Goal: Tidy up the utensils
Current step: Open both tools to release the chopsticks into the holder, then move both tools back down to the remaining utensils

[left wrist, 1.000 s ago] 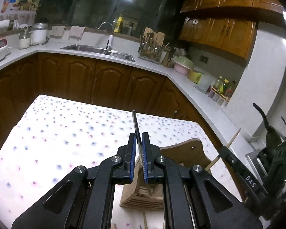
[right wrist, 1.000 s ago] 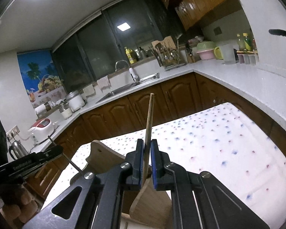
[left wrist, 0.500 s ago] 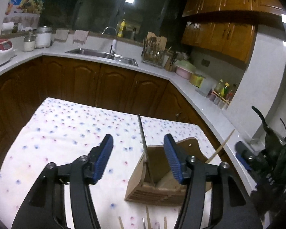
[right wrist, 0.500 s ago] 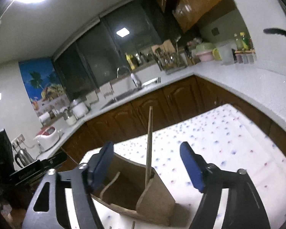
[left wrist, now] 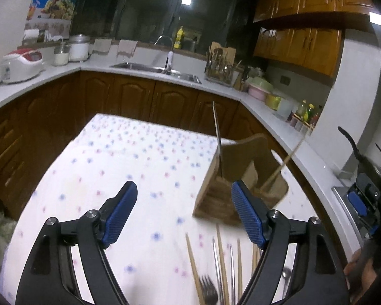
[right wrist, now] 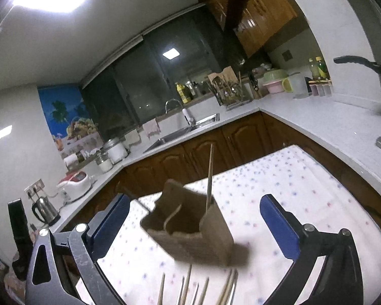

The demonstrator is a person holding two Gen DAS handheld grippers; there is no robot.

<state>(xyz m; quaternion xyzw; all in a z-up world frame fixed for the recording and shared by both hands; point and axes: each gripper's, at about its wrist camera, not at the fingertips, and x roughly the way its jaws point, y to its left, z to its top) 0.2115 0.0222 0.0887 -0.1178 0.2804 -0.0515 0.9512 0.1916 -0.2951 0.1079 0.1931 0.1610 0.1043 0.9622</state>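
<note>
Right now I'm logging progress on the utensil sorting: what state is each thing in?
left gripper: open, empty, jaws just opened.
right gripper: open, empty, jaws just opened.
wooden holder: upright on the tablecloth.
metal chopstick: standing in holder.
wooden chopstick: standing in holder.
loose utensils: lying flat, unsorted.

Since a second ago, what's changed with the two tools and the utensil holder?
Both tools let go. The left tool released the metal chopstick, the right tool the wooden chopstick; their jaws have just been opening, nothing between them, and both drew back. Both sticks stay standing in the wooden holder, which kept its place on the tablecloth.
</note>
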